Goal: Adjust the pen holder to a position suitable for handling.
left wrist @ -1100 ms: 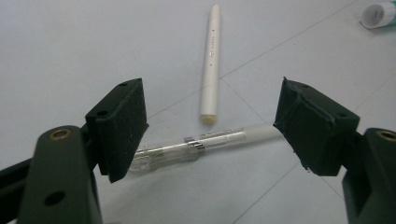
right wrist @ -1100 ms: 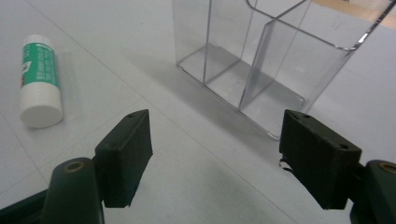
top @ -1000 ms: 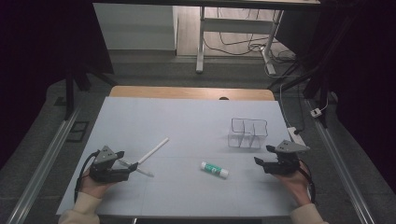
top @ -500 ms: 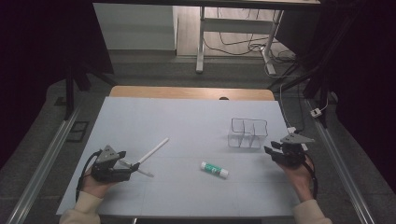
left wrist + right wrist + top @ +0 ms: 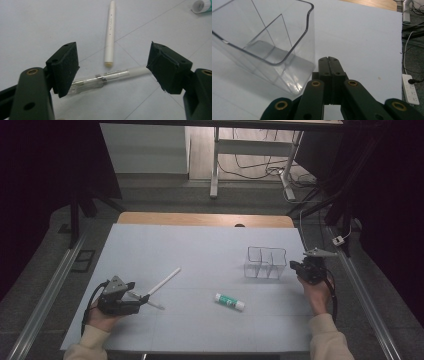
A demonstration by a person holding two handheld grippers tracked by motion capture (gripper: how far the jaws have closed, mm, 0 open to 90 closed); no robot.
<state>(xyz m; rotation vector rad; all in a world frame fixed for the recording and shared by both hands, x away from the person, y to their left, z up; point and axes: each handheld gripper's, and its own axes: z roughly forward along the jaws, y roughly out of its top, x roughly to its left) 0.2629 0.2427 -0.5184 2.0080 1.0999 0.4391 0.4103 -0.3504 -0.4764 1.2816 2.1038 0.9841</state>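
My left gripper [image 5: 142, 301] sits low over the near-left part of the white table [image 5: 200, 245], its jaws spread wide on either side of a clear-barrelled pen [image 5: 110, 76] that lies crosswise between them; neither pad quite closes on it. Just beyond that pen lies a white marker [image 5: 110, 32], pointing away from me, its near end close to the pen's barrel. Further right on the table a glue stick [image 5: 230, 302] with a green label lies on its side. My right gripper [image 5: 329, 62] is at the far right, jaws pressed together with nothing between them, just beside the corner of a clear plastic organizer [image 5: 262, 42] that stands upright with its dividers visible.
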